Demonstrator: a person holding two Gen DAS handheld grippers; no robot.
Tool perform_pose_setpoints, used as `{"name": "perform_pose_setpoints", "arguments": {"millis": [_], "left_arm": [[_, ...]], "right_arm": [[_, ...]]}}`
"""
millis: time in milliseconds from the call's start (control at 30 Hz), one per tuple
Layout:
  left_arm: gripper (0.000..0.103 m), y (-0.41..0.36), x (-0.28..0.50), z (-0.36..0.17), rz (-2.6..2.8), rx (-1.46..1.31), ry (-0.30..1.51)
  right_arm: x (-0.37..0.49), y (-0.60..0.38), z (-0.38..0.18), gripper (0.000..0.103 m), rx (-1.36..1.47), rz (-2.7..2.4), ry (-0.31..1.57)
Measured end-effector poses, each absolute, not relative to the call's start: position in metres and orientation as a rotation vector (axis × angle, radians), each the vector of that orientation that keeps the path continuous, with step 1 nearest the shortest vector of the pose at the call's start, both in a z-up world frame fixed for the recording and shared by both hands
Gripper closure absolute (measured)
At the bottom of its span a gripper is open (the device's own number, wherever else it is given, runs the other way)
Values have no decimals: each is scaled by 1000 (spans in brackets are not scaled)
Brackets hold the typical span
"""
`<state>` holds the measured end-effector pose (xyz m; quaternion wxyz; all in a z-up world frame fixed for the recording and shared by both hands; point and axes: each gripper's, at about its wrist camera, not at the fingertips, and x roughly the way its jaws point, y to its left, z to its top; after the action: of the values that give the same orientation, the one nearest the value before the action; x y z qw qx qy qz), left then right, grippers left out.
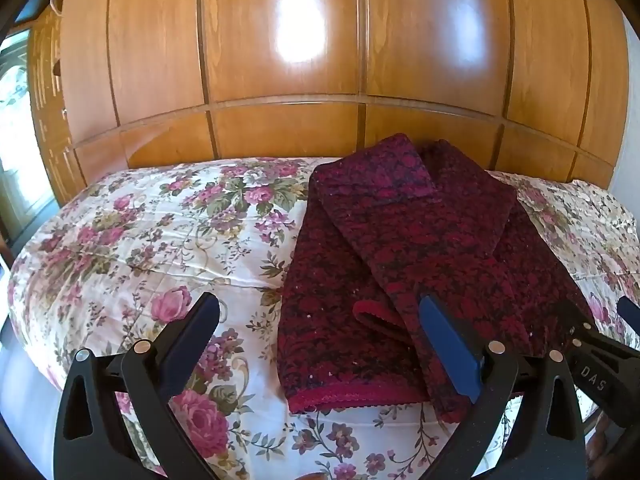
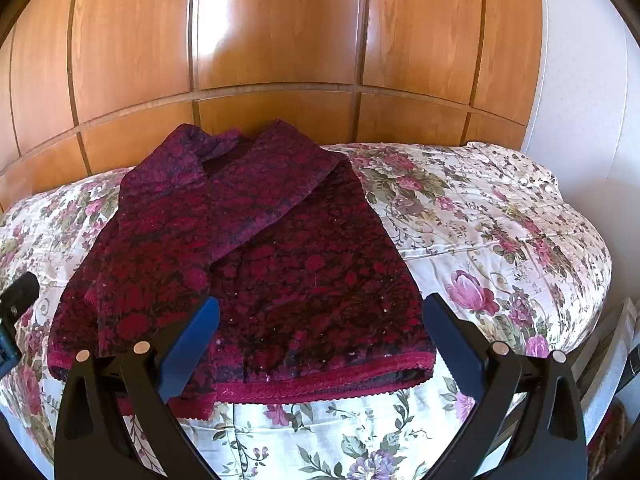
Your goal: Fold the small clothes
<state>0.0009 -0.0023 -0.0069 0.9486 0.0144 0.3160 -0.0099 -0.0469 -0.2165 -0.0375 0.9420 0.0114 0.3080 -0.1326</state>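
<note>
Where "DAS" marks right gripper, red garment

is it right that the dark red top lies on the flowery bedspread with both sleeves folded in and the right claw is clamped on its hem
Not quite: the right claw is open and holds nothing, as the right wrist view shows. The dark red top does lie on the flowery bedspread with both sleeves folded in.
</note>
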Motion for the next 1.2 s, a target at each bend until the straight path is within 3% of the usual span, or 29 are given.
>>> {"name": "perform_pose_setpoints", "arguments": {"millis": [1200], "left_arm": [[4,-31,4,-17,-124,90,684]], "right_arm": [[-34,-226,-48,2,26,-289,680]]}}
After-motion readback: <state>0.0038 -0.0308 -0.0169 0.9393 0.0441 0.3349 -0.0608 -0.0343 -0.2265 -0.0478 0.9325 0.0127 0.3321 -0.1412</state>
